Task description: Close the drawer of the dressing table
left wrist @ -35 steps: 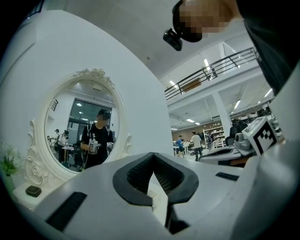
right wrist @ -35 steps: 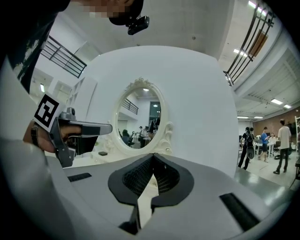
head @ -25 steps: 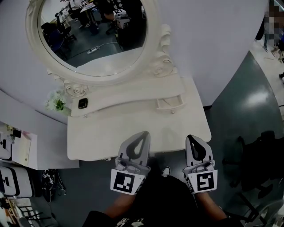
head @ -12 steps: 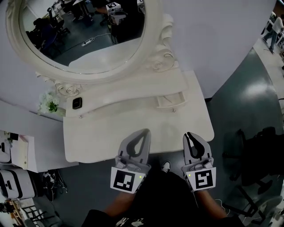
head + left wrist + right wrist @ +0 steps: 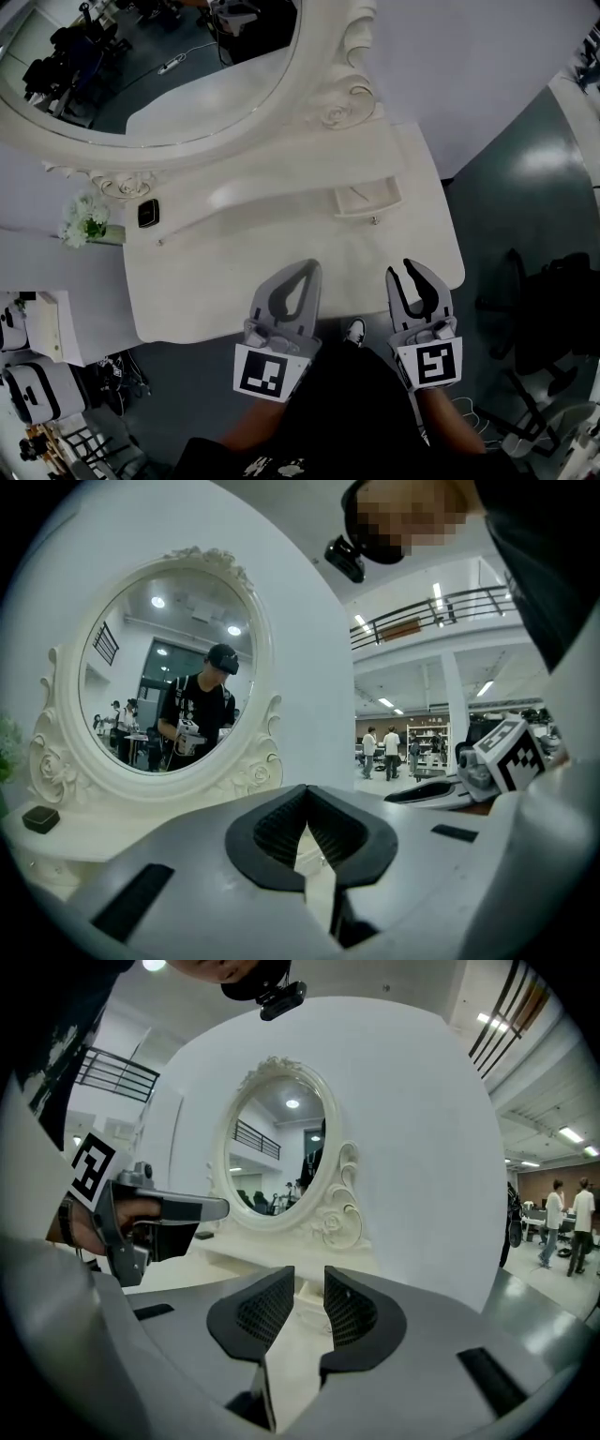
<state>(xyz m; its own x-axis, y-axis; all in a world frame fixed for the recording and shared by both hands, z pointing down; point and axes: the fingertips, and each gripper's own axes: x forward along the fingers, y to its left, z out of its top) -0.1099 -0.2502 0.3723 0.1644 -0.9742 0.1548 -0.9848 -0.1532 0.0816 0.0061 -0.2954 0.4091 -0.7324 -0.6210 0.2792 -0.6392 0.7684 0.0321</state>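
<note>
Left gripper (image 5: 302, 274): lower centre, jaws together, empty.
Drawer (image 5: 367, 208): right of centre, pulled partway out of the table (image 5: 234, 272) below the mirror (image 5: 141, 66).
Pointing: knob (image 5: 374, 220) faces down-frame; front runs left-right, tilted slightly; travel is up-frame.
Handling: likely light, rigid, easy-sliding; push flat on the front beside the knob, no grip needed.
Right gripper (image 5: 410, 272): lower right, jaws just been opening, apart, nothing between.

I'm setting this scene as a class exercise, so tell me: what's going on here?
A person holds tongs in each hand over the near edge of a white dressing table. The small drawer on its right side, below the mirror, stands pulled out. The left tongs are shut and empty; the right tongs have just been opening, with nothing between them. Neither touches the drawer.
</note>
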